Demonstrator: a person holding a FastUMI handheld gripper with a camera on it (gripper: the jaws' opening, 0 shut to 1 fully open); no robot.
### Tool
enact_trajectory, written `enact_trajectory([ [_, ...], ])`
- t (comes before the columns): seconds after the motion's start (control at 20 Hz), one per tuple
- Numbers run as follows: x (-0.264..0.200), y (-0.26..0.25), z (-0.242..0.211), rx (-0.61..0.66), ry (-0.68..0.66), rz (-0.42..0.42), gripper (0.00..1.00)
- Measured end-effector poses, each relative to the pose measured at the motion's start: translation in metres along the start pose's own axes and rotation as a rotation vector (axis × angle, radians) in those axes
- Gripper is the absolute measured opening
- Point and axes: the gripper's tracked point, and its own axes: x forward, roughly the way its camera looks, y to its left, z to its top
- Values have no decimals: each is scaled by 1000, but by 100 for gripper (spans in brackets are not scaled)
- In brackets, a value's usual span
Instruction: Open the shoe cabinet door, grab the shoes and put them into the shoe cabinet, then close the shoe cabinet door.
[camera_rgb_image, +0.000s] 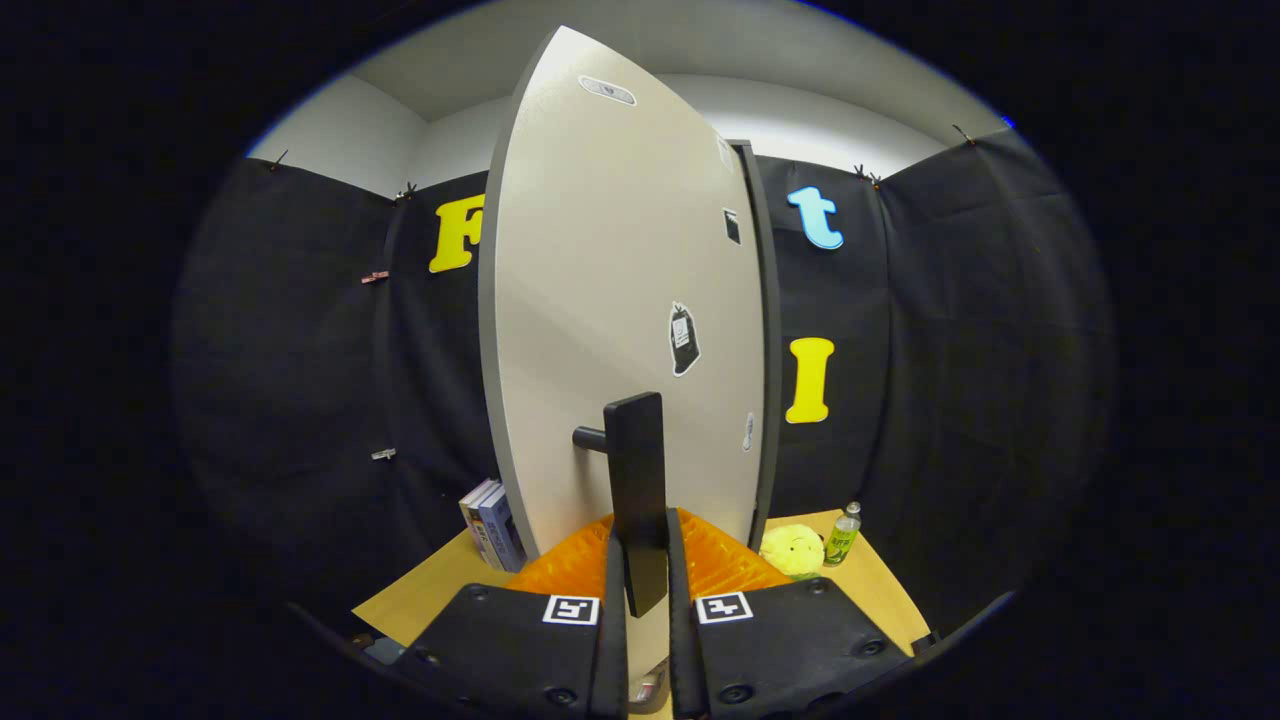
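The shoe cabinet's pale grey door (620, 300) stands swung partly open straight ahead, its face carrying a few small stickers. A dark bar handle (637, 480) juts from the door on a short stub. My gripper (642, 570) is shut on that handle: the bar runs down between the two fingers (612, 610), and both press its sides. The cabinet's dark side edge (768, 330) shows just right of the door. What lies inside the cabinet is hidden behind the door.
The cabinet stands on a wooden tabletop (420, 595). Several books (492, 525) lean by the door's left foot. A yellow plush toy (793, 550) and a small green bottle (842, 535) sit to the right of the cabinet.
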Motion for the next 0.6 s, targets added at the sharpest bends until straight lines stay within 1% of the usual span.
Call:
enact_trajectory([
  [0.2,-4,-30,15,41,-48,-62,20],
  [0.35,-2,-48,15,-18,-38,-102,20],
  [0.45,-1,-56,18,6,-38,-101,15],
  [0.6,2,-63,14,54,-26,-84,14],
])
